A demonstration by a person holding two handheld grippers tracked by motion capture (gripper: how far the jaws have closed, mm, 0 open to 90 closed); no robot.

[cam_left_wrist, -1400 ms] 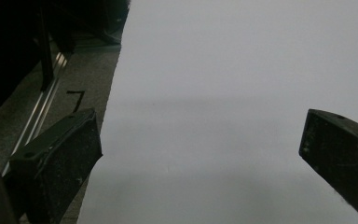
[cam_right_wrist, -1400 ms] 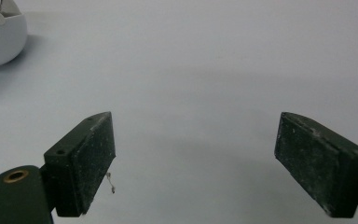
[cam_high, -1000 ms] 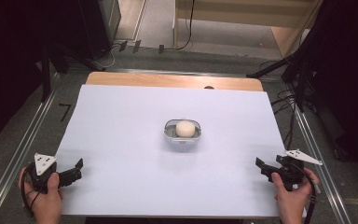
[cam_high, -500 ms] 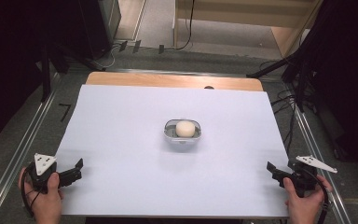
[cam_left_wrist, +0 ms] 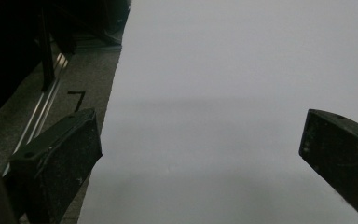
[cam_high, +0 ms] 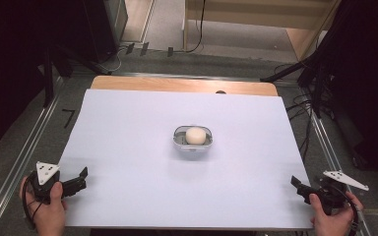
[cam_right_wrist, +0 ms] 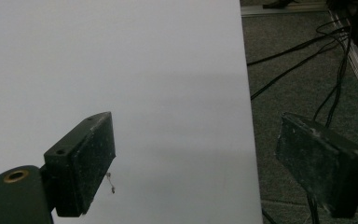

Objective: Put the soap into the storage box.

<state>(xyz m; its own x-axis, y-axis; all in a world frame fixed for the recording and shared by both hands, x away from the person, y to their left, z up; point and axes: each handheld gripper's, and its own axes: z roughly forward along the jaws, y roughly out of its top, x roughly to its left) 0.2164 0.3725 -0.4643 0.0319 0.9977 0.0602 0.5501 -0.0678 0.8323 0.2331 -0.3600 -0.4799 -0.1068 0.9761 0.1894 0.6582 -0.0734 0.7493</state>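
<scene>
While both grippers, left (cam_high: 81, 178) and right (cam_high: 298, 186), gape empty at the white table's (cam_high: 128, 147) near corners, you judge the approach unstarted; next, reach centreward to the small metal bowl (cam_high: 193, 145) holding a pale round ball (cam_high: 196, 135).

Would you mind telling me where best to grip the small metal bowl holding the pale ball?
Probably the bare rim of the bowl at its near edge, from above, one jaw inside and one outside: the ball fills the middle, and the low, rounded walls offer little side purchase.
</scene>
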